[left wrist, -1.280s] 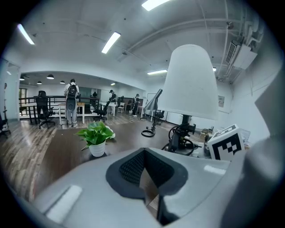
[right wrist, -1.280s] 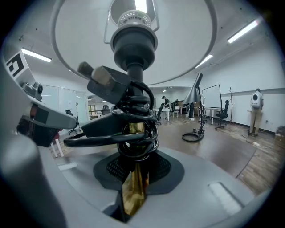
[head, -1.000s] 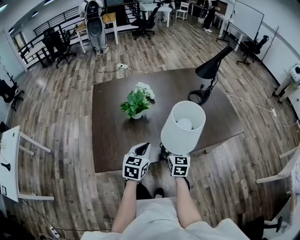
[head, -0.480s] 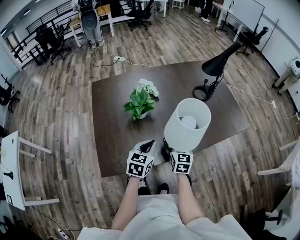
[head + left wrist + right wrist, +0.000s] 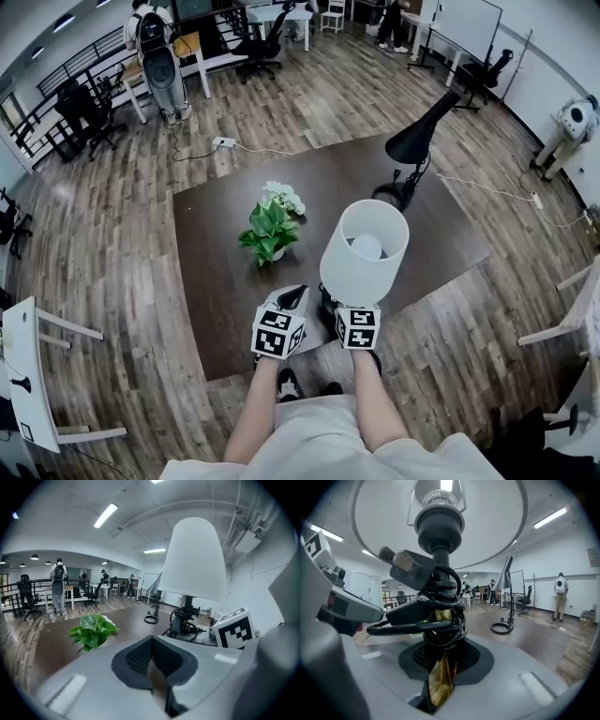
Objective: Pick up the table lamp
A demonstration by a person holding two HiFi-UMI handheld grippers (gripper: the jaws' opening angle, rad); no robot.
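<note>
The table lamp, with a white drum shade [image 5: 364, 253] and a bulb showing inside, is held upright above the near edge of the dark table [image 5: 216, 272]. My right gripper [image 5: 348, 307] is shut on its gold stem [image 5: 439, 674], just under a coil of black cord [image 5: 437, 616]. The shade [image 5: 440, 522] fills the top of the right gripper view. My left gripper [image 5: 287, 302] hovers beside it on the left, shut with nothing between its pads [image 5: 140, 656]. From the left gripper view the lamp's shade [image 5: 196, 559] stands to the right.
A potted green plant [image 5: 269, 225] and small white flowers [image 5: 284, 197] stand mid-table. A black desk lamp [image 5: 417, 141] with a ring base sits at the table's far right. A white table [image 5: 23, 375] is at the left, with office chairs and people far back.
The head view has swung a little, so the table sits differently in the picture. The lamp stays held in my right gripper and my left gripper keeps beside it.
</note>
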